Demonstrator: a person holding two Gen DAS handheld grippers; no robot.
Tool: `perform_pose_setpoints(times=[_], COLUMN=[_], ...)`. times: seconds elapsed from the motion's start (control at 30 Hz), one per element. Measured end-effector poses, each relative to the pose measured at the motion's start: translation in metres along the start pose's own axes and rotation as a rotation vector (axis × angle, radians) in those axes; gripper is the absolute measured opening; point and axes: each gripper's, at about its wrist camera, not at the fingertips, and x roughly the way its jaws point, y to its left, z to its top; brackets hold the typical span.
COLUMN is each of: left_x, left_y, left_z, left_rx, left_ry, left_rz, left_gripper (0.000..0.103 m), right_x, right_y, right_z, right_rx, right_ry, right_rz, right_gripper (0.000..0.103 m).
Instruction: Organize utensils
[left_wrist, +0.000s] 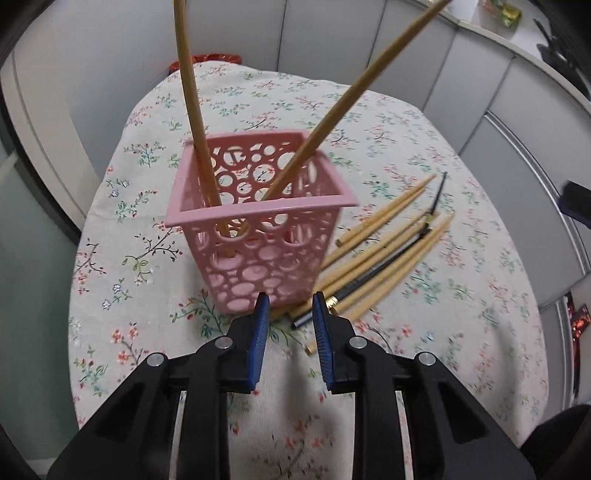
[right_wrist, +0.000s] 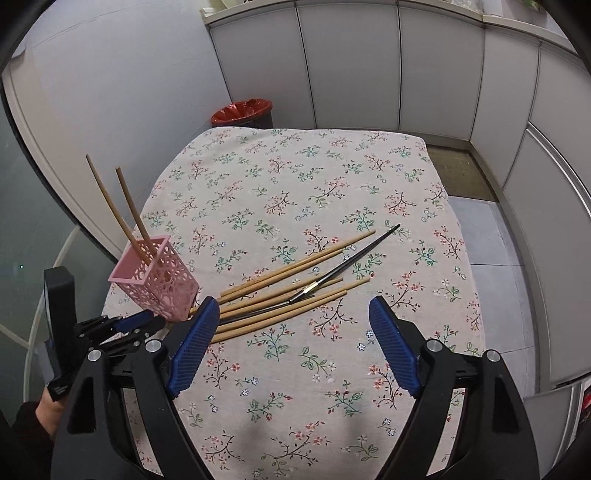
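Nearest, the right gripper (right_wrist: 291, 321) hangs over the near part of the surface (right_wrist: 369, 166), jaws spread wide and holding nothing. The left gripper (left_wrist: 288, 314) sits at the near left edge, jaws parted by a narrow gap and empty, their tips just short of the base of the pink basket (left_wrist: 258, 229). Two bamboo chopsticks (left_wrist: 192, 110) already stand slanted in that basket. Just beside it, toward the middle, the loose chopsticks (right_wrist: 280, 295) lie fanned, a black chopstick (right_wrist: 351, 260) across them. The sorting looks partly done, between picks; next, one gripper must close on a single stick near its end without dragging its neighbours.
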Motion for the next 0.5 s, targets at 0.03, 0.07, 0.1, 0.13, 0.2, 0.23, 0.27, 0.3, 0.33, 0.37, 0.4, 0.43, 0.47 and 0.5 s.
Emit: perform_pose_setpoints(times=[0.03, 0.07, 0.1, 0.13, 0.2, 0.23, 0.27, 0.3, 0.33, 0.37, 0.4, 0.43, 0.47, 0.5], left_x=[0.004, 0.009, 0.010, 0.013, 0.017, 0.020, 0.021, 0.023, 0.023, 0.026, 0.029, 0.030, 0.030, 0.030], left_y=[0.001, 0.002, 0.004, 0.005, 0.006, 0.005, 0.005, 0.006, 0.005, 0.006, 0.007, 0.007, 0.007, 0.006], left_z=[0.001, 0.002, 0.003, 0.005, 0.007, 0.008, 0.008, 0.009, 0.010, 0.011, 0.010, 0.010, 0.009, 0.009], left_rx=[-0.005, -0.014, -0.017, -0.021, -0.029, -0.029, -0.029, -0.030, -0.033, -0.042, -0.050, -0.050, -0.044, -0.034], left_ry=[0.002, 0.004, 0.005, 0.006, 0.008, 0.009, 0.007, 0.008, 0.011, 0.021, 0.032, 0.039, 0.039, 0.038], left_rz=[0.003, 0.006, 0.006, 0.008, 0.009, 0.010, 0.014, 0.014, 0.013, 0.008, 0.006, 0.005, 0.007, 0.013], left_gripper=[0.024, 0.024, 0.024, 0.024, 0.024, 0.024, 0.024, 0.024, 0.024, 0.024, 0.024, 0.024, 0.024, 0.024], right_x=[0.003, 0.005, 0.007, 0.009, 0.011, 0.012, 0.013, 0.015, 0.016, 0.016, 0.016, 0.016, 0.017, 0.017], right_y=[0.000, 0.001, 0.002, 0.002, 0.003, 0.003, 0.004, 0.004, 0.005, 0.005, 0.006, 0.006, 0.006, 0.007], right_z=[-0.001, -0.002, -0.003, -0.003, -0.004, -0.004, -0.005, -0.005, -0.005, -0.005, -0.006, -0.006, -0.006, -0.006], right_rx=[-0.006, -0.011, -0.016, -0.020, -0.026, -0.027, -0.028, -0.029, -0.031, -0.034, -0.038, -0.041, -0.042, -0.043], right_ry=[0.007, 0.013, 0.018, 0.022, 0.027, 0.030, 0.034, 0.039, 0.043, 0.045, 0.048, 0.049, 0.049, 0.050], right_rz=[-0.006, -0.013, -0.018, -0.020, -0.024, -0.026, -0.028, -0.028, -0.028, -0.029, -0.029, -0.028, -0.028, -0.029], right_gripper=[0.080, 0.080, 0.080, 0.080, 0.080, 0.080, 0.080, 0.080, 0.080, 0.080, 0.080, 0.080, 0.080, 0.080])
